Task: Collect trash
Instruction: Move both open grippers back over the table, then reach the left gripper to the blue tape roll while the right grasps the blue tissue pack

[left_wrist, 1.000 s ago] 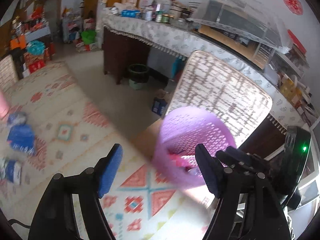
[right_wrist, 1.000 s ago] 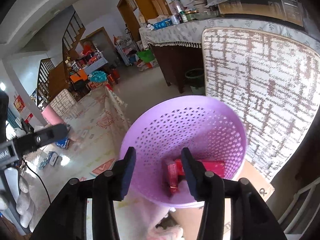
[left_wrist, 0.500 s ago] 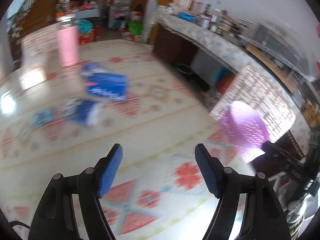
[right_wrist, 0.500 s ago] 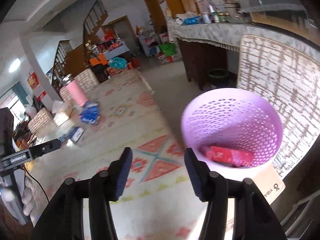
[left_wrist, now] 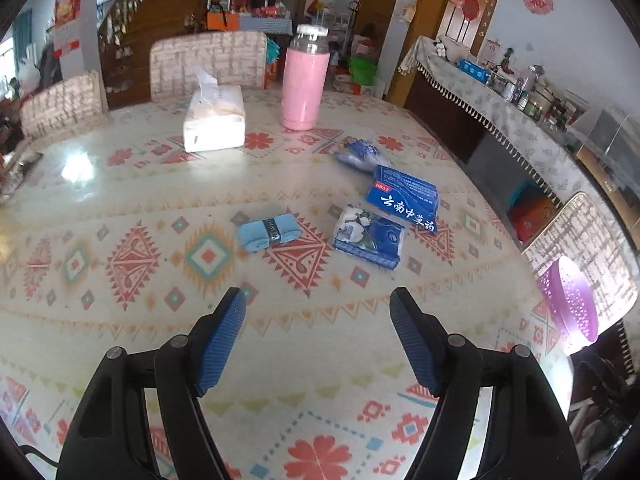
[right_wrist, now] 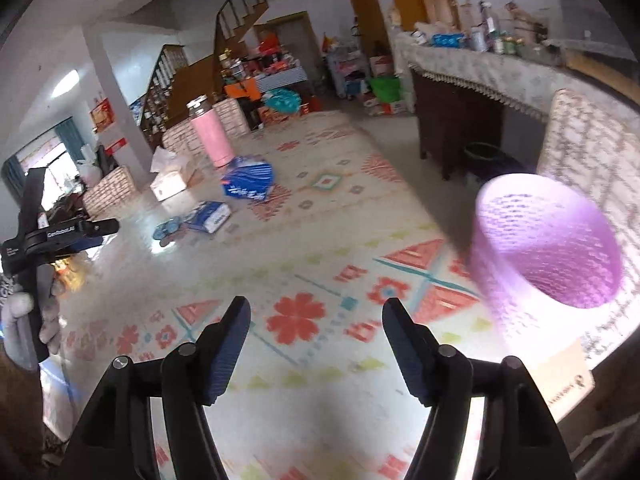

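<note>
My left tool (left_wrist: pixel 318 340) hangs released over the patterned desk (left_wrist: pixel 120 184), nothing between its pads, aimed at the litter so I can pick next. Left to right there: 1 pale blue folded roll (left_wrist: pixel 269 232), 1 blue-and-white packet (left_wrist: pixel 368 237), 1 dark blue pouch (left_wrist: pixel 404 198) with white lettering. My right tool (right_wrist: pixel 316 344) is opening, empty. The lilac perforated basket (right_wrist: pixel 548 256) stands at the desk's right edge, within reach for drops.

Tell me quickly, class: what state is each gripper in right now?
Left gripper: open, holding nothing.
Right gripper: jaws opening, nothing between them.
</note>
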